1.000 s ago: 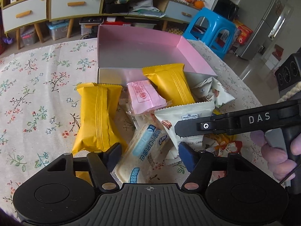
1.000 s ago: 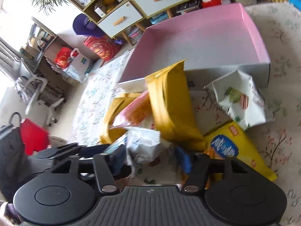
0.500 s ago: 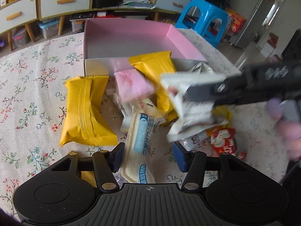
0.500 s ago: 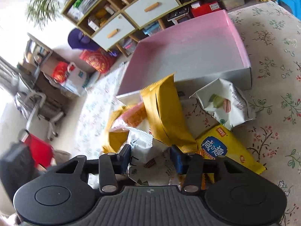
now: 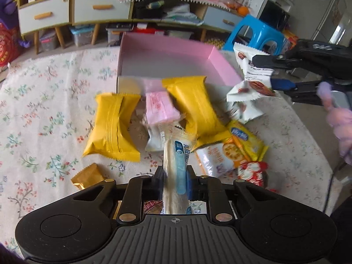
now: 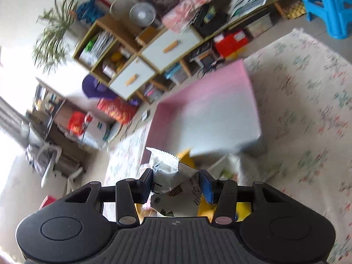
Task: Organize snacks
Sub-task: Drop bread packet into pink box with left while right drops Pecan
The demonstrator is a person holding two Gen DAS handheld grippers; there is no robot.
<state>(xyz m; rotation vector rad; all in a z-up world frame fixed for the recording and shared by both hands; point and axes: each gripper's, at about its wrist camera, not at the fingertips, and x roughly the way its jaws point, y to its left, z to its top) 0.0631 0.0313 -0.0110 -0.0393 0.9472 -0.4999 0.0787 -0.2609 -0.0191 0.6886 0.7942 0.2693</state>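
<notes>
My left gripper [image 5: 175, 179] is shut on a long cream snack pack with a blue label [image 5: 176, 165], lifted a little off the table. My right gripper [image 6: 177, 183] is shut on a white nut-print packet [image 6: 173, 189]; the left wrist view shows that packet [image 5: 253, 74] held in the air beside the right wall of the pink box [image 5: 167, 59]. The box [image 6: 204, 118] is open and holds nothing. On the cloth lie two yellow packs [image 5: 114, 125] [image 5: 195, 105], a pink pack [image 5: 159, 107] and several small packets [image 5: 233, 151].
A small gold packet [image 5: 88, 176] lies near the left gripper. The floral tablecloth [image 5: 44, 101] covers the table. Behind the table stand a drawer cabinet [image 5: 72, 11] and a blue stool [image 5: 259, 33]. A person's hand [image 5: 338, 118] holds the right gripper.
The left gripper closed on the cream pack and raised it. The right gripper closed on the white packet and carried it up and toward the pink box.
</notes>
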